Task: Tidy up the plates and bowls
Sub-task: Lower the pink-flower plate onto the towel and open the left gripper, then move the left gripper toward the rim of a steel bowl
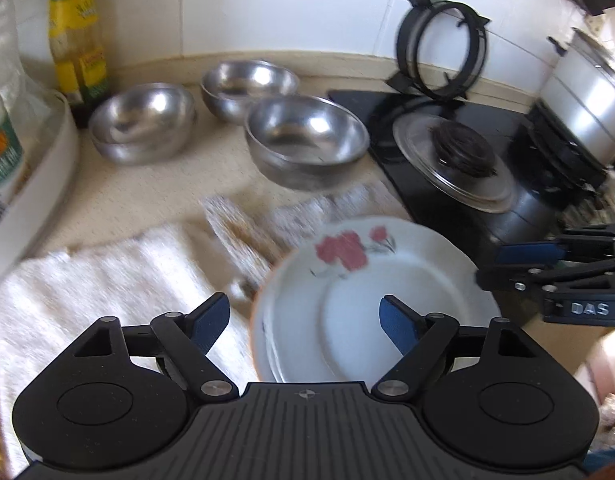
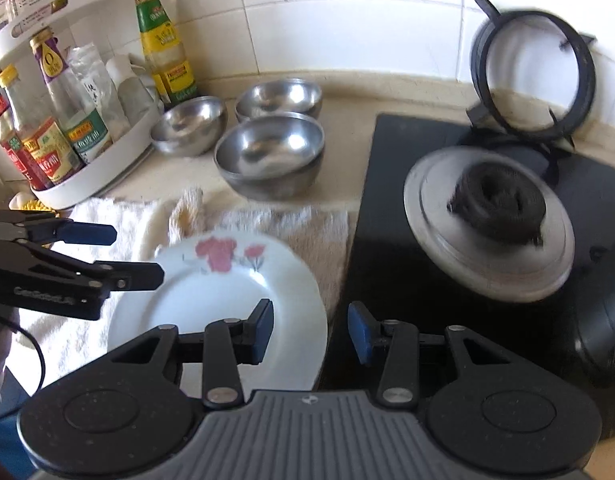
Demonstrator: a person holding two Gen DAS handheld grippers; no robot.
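The flowered plates (image 1: 371,300) sit stacked on the white towel (image 1: 107,300) beside the black stove (image 2: 447,280), steel bowls (image 1: 307,136) behind. My left gripper (image 1: 305,320) gapes wide, my right gripper (image 2: 310,330) narrower, both empty. I'd grip the rim squarely and lift level.

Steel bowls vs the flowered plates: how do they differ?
The steel bowls are deep, bare metal, set at the back of the counter by the wall; the flowered plates are shallow, white with a red flower print, stacked nearer, partly on the towel. Both are round; neither is gripped.
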